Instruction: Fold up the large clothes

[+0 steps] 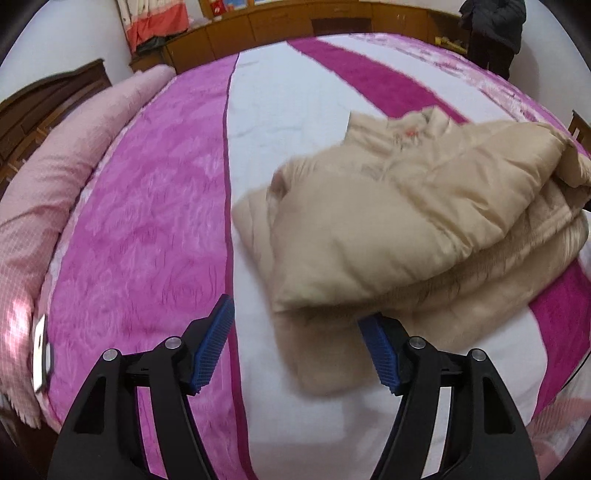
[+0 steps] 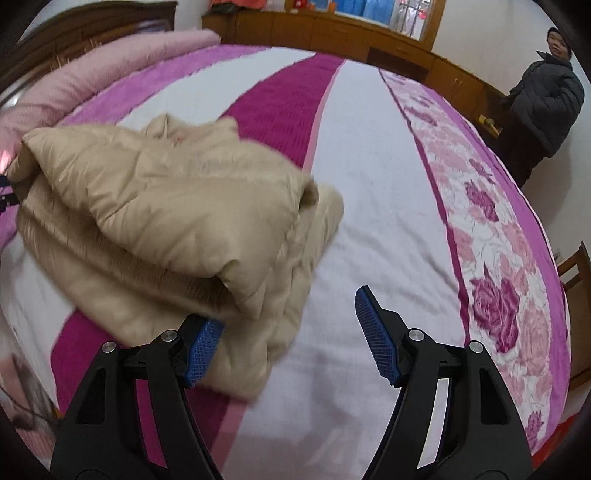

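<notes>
A bed [image 1: 155,206] fills both views, its cover striped in pink, magenta and white, with a rose-printed band [image 2: 491,280] along one side. A rolled pink quilt [image 1: 48,192] lies along the far-left edge of the bed, before a dark wooden headboard. Low wooden cabinets [image 2: 332,33] run along the far wall, and a person in a dark padded coat [image 2: 543,110] stands beside the bed.

The beige jacket [image 1: 399,221] lies folded on the white stripe, a sleeve laid across its top and the collar toward the far side.

The left tongs [image 1: 295,336] stand open at the jacket's near-left corner; one blue pad [image 1: 376,350] sits at the hem, whether touching I cannot tell, and the other is over bare cover. The right tongs [image 2: 290,328] are open too, at the near-right corner, with nothing pinched between them.
</notes>
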Tool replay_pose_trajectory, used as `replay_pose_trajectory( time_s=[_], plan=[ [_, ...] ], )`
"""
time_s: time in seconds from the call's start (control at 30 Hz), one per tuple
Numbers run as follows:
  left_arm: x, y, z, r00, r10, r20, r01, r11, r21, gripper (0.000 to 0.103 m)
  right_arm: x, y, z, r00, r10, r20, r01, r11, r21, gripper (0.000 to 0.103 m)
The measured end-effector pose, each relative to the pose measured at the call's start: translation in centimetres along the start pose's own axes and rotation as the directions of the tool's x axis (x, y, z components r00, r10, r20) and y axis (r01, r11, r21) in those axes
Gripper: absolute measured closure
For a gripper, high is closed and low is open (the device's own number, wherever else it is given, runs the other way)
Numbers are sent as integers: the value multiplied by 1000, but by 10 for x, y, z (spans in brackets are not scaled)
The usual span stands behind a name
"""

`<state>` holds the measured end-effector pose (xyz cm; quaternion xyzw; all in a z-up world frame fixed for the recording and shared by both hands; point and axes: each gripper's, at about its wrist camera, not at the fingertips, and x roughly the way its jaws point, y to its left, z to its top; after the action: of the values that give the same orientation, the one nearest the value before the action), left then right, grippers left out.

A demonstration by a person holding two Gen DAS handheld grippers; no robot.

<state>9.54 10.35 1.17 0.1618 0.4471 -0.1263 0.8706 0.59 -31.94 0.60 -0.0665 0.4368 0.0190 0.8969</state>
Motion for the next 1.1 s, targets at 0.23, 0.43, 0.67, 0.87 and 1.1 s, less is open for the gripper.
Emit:
replay_pose_trajectory(
  time_s=[0.23,0.43,0.67,0.87,1.1],
  plan=[
    [9,9,30,998,14,55,-11,999,-53,35,15,-8,35,998,31,51,-36,993,111,33],
    [20,23,55,995,-18,100,32,990,-140,30,36,-24,59,994,86,69,-101,962,253,33],
    [56,17,69,997,-24,78,39,980,-193,28,61,-28,74,994,98,41,-106,933,344,33],
    [96,18,75,1000,17,7,-14,968,-251,27,86,-24,79,999,50,-13,-41,922,385,33],
    [124,22,84,996,87,-13,-88,965,-248,25,120,-33,86,998,13,-64,15,909,416,32]
  ],
)
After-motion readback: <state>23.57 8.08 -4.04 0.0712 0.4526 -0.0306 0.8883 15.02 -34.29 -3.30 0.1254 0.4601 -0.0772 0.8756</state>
